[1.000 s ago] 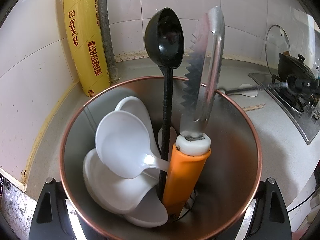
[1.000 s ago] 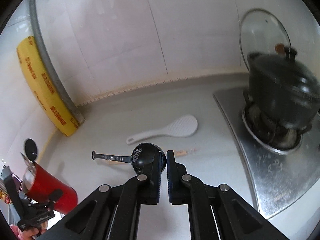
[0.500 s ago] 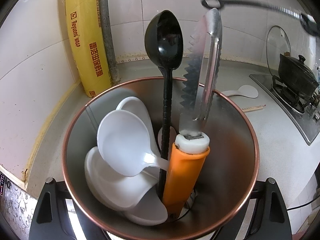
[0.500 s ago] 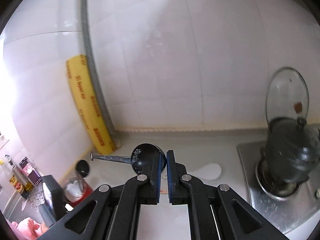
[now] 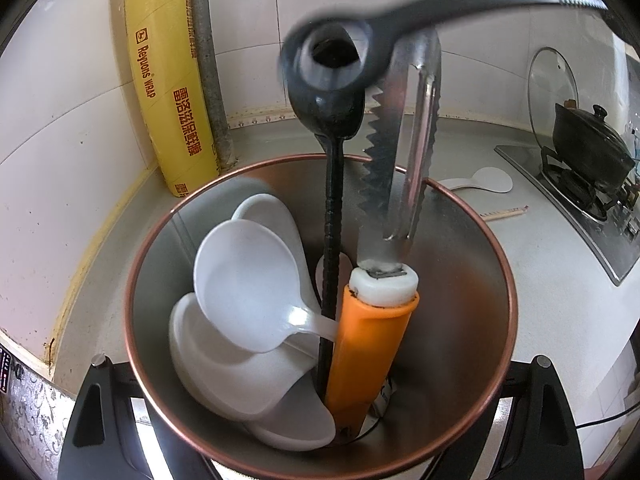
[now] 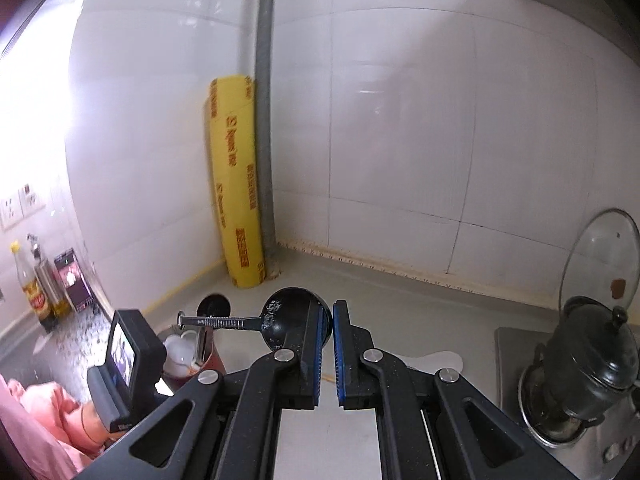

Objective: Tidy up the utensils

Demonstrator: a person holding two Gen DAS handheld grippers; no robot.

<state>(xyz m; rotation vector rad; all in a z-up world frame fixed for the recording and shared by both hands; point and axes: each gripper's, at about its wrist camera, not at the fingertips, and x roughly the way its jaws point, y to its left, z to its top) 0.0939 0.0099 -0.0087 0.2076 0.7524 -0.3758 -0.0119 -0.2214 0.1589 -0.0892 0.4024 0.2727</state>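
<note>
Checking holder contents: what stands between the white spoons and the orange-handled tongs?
The black ladle, its ribbed handle upright between the white spoons and the orange-handled tongs; the left wrist view shows it.

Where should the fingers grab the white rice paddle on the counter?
Take the white rice paddle by its narrow handle, from above with the fingers across it. It lies flat on the counter, the handle pointing toward the utensil holder; the broad blade gives nothing to pinch.
</note>
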